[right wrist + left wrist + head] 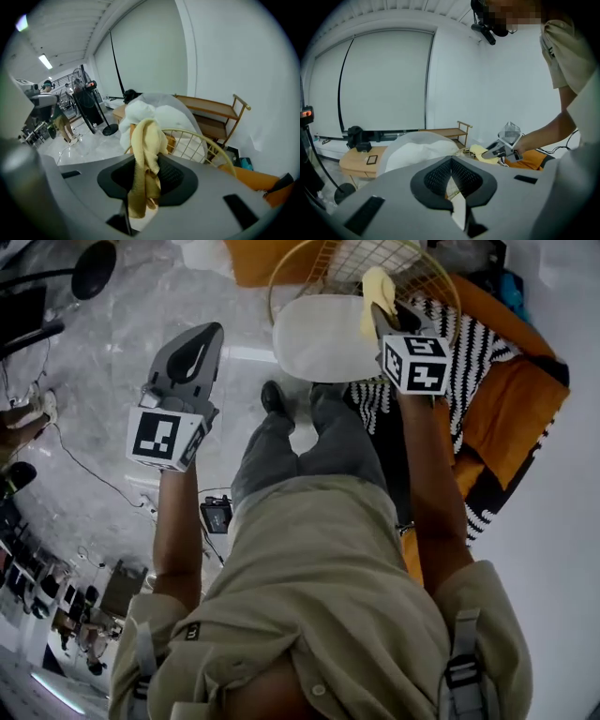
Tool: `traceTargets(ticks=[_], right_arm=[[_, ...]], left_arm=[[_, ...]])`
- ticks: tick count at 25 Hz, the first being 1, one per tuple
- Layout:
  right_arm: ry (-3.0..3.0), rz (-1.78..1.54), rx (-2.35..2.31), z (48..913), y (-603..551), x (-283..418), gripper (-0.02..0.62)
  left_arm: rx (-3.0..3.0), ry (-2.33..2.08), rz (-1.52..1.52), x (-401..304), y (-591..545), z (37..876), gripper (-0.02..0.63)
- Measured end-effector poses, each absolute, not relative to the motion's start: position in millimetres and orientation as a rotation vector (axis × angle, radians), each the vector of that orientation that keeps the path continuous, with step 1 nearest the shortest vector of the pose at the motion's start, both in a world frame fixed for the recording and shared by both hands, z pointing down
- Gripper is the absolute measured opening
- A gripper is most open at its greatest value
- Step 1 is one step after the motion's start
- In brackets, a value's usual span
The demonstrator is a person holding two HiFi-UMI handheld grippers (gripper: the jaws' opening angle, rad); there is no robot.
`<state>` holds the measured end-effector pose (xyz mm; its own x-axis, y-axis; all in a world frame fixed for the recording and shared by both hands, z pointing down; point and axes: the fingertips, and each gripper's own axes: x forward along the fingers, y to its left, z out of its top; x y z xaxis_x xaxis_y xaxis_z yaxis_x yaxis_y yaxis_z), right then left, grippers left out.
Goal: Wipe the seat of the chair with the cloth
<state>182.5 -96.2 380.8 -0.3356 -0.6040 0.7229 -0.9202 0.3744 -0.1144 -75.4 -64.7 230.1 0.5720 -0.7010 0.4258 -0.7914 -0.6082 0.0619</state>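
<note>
Overhead, the right gripper [382, 317] was clamped shut on the yellow cloth [378, 292], which sat just above the right edge of the chair's white seat [314, 338], close to the gold wire back [281, 273]. The cloth's long axis ran along the jaws and pointed away from the person toward that back. In the right gripper view it stood as a narrow strip pinched between the pads [171, 176], its bunched end past the jaw tips and a short tail trailing back toward the camera. The left gripper [208, 336] was held well apart to the left, over the marble floor [103, 371], its jaws drawn together to a thin slit with nothing between them.
</note>
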Motion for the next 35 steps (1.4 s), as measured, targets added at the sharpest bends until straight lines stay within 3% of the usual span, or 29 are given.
traceTargets(ticks=[14, 25, 30, 35], right_arm=[[-1.809, 0.822, 1.080, 665.0, -93.6, 139.5, 0.120], [-1.919, 0.646, 0.692, 726.7, -81.9, 0.7, 0.120], [-1.826, 0.544, 0.676, 742.4, -77.3, 69.2, 0.124], [-1.427, 0.602, 0.914, 765.3, -77.9, 257.2, 0.124]], left_arm=[[2.425, -1.197, 0.812, -79.0, -42.8, 390.3, 0.017], [2.326, -1.114, 0.862, -82.3, -43.3, 447.0, 0.017], [2.359, -1.093, 0.849, -73.7, -48.6, 441.9, 0.017], [2.364, -1.077, 0.843, -79.4, -56.5, 446.5, 0.017]])
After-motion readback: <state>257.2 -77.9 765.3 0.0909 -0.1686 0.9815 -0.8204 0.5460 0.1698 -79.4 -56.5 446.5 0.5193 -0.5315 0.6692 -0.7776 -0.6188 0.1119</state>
